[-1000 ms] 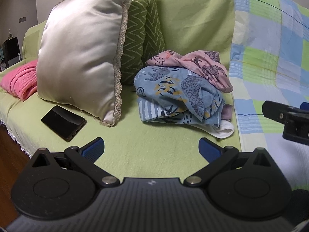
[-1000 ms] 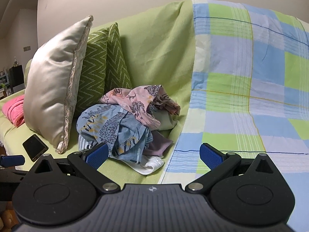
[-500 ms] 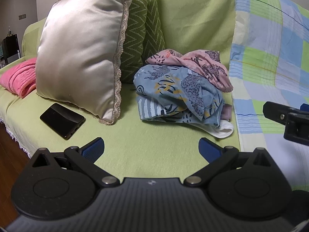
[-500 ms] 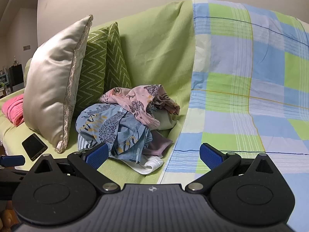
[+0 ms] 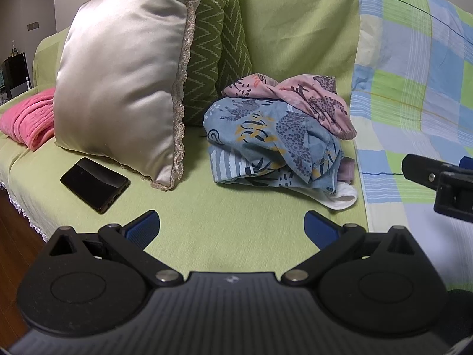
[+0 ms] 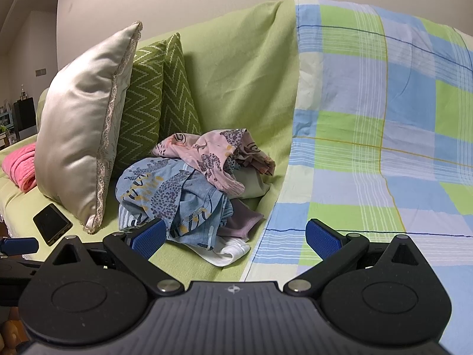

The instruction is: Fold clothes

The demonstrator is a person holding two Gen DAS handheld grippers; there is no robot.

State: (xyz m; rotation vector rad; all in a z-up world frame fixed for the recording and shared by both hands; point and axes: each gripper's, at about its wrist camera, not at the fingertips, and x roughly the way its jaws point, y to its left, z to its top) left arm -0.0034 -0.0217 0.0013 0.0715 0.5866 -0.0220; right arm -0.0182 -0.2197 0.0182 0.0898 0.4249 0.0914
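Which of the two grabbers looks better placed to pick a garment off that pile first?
Probably the right gripper: the clothes pile lies just past its open fingers, the blue garment nearly touching one. The left gripper is open too, but bare sofa cover separates it from the pile.

Bare green sofa seat (image 5: 230, 236) lies open in front of the crumpled clothes pile (image 5: 278, 139). A silver cushion (image 5: 124, 71) and a black phone (image 5: 94, 184) crowd the pile's left side. The checked blanket (image 6: 369, 136) on its right lies flat and unobstructed.
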